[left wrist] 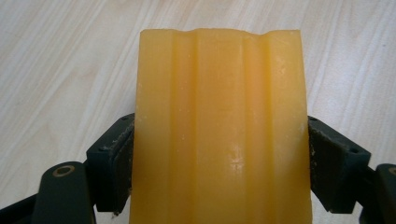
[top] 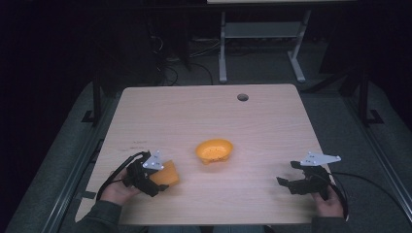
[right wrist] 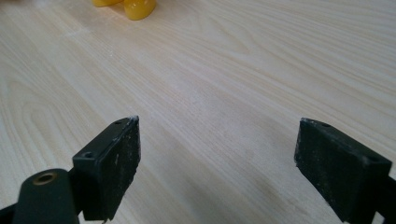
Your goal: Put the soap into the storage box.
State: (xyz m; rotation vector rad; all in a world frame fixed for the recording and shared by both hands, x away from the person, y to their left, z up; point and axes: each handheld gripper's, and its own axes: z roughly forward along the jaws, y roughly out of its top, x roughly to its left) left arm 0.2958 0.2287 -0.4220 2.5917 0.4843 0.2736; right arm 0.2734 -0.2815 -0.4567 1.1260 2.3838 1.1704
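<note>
An orange ridged block [top: 166, 174] [left wrist: 222, 135], flat and rectangular with grooves along its length, is held over the table's front left part. My left gripper [top: 151, 183] [left wrist: 219, 163] is shut on the block, both jaws pressing its sides. An orange bowl [top: 214, 150] sits at the table's middle, and its base [right wrist: 135, 8] peeks in at the top of the right gripper view. Near the front right edge, my right gripper [top: 287, 174] [right wrist: 217, 158] is open, with bare wood between its jaws.
The wooden table [top: 204, 116] has a round cable hole [top: 243, 97] near its far edge. Beyond it stand a white desk frame [top: 262, 39] and cables on the dark floor. Black cables trail from both grippers at the front.
</note>
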